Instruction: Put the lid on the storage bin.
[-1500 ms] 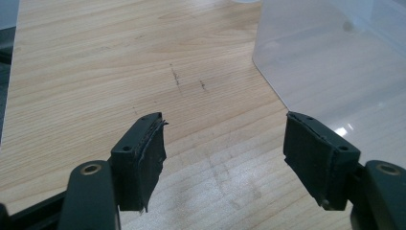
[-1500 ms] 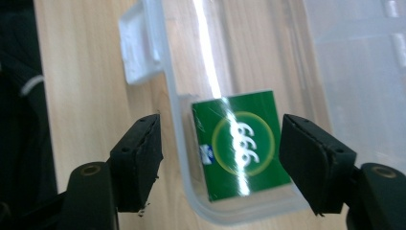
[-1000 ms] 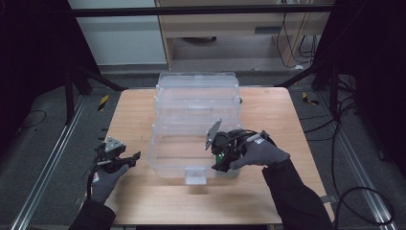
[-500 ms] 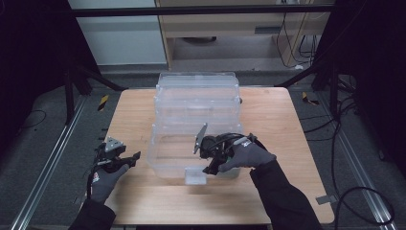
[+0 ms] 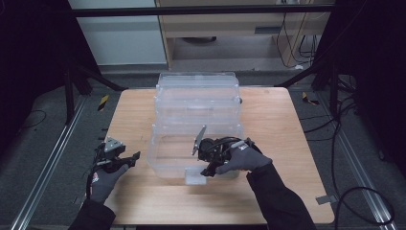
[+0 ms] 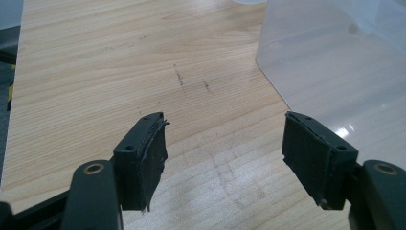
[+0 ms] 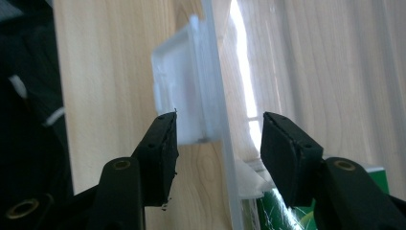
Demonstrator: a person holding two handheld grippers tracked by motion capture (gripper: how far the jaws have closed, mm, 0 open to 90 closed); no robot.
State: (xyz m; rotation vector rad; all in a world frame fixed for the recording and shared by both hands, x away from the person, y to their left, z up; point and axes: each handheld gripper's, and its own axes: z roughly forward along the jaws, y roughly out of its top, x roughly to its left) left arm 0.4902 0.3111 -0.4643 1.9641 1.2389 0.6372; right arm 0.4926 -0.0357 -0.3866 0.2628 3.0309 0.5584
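So there's a wooden surface (image 5: 268, 120) with two clear plastic bins on it. The far bin (image 5: 197, 93) sits toward the back middle, and the near bin (image 5: 167, 148) is right in front of it, touching or almost touching. The near one has a little clear latch tab (image 5: 194, 177) on the middle of its near wall.

The right gripper (image 5: 207, 168) is at that near wall, just right of the tab, held in a gloved right hand (image 5: 242, 159) that comes in from the near right. In the right gripper view, the bin's near wall (image 7: 225, 143) runs straight up between the two jaws, one jaw outside by the latch tab (image 7: 179, 96) and the other on the inner side. The jaws have just been closing around it, but there's a visible gap on both sides, so they're about half open and not pinching the wall yet. Something green and white (image 7: 273, 211) peeks out low by the inner jaw, can't tell what it is.

The left gripper (image 5: 122, 160) sits near the surface's left edge, well apart from the tab and just left of the near bin. In the left gripper view, its jaws stand wide with nothing between them, only bare wood (image 6: 119, 72) ahead and the bin's corner (image 6: 335, 72) off to the right.
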